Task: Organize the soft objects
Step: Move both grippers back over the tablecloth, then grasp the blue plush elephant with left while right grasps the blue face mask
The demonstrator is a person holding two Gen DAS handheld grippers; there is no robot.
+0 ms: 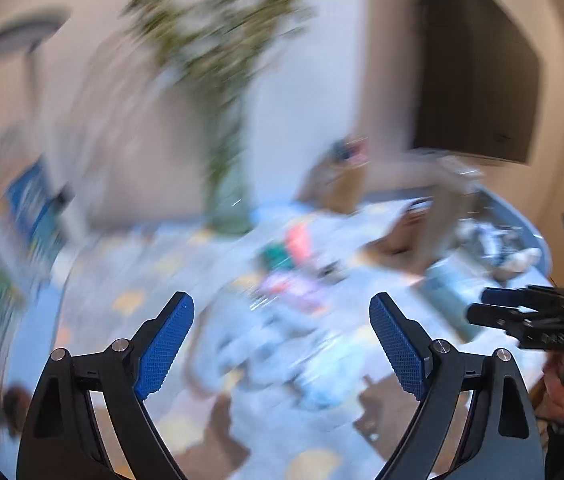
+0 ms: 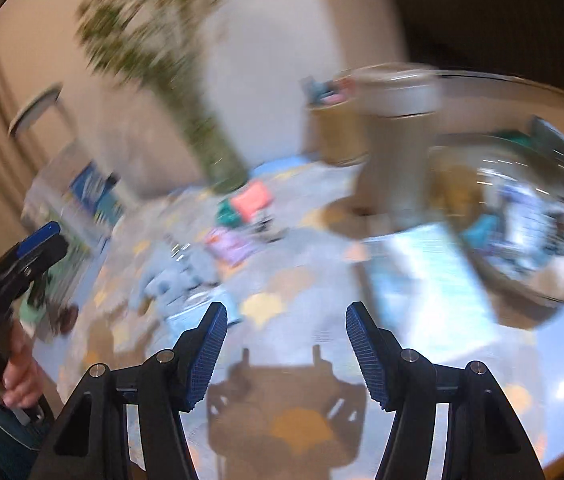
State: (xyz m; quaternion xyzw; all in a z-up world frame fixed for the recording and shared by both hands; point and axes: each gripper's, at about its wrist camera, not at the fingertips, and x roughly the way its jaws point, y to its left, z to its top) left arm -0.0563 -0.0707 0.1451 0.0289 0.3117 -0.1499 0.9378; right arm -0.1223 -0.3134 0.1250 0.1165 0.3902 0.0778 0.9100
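Both views are heavily motion-blurred. My left gripper (image 1: pixel 282 308) is open and empty above a table with a light blue patterned cloth (image 1: pixel 129 304). A pale blue soft heap (image 1: pixel 265 344) lies just beyond its fingers. My right gripper (image 2: pixel 286 316) is open and empty over the same cloth (image 2: pixel 282 280). The same blue heap shows in the right wrist view (image 2: pixel 177 276), to the left. Small coral (image 2: pixel 251 198), teal (image 2: pixel 227 210) and purple (image 2: pixel 229 246) soft items lie farther back. The right gripper also shows at the right edge of the left wrist view (image 1: pixel 482 306).
A basket (image 2: pixel 522 280) with mixed fabrics stands at the right. A folded light blue cloth (image 2: pixel 430 276) lies beside it. A brown container (image 2: pixel 338 136) and a tall plant (image 2: pixel 201 120) stand at the back. The left gripper body (image 2: pixel 21 264) is at the left edge.
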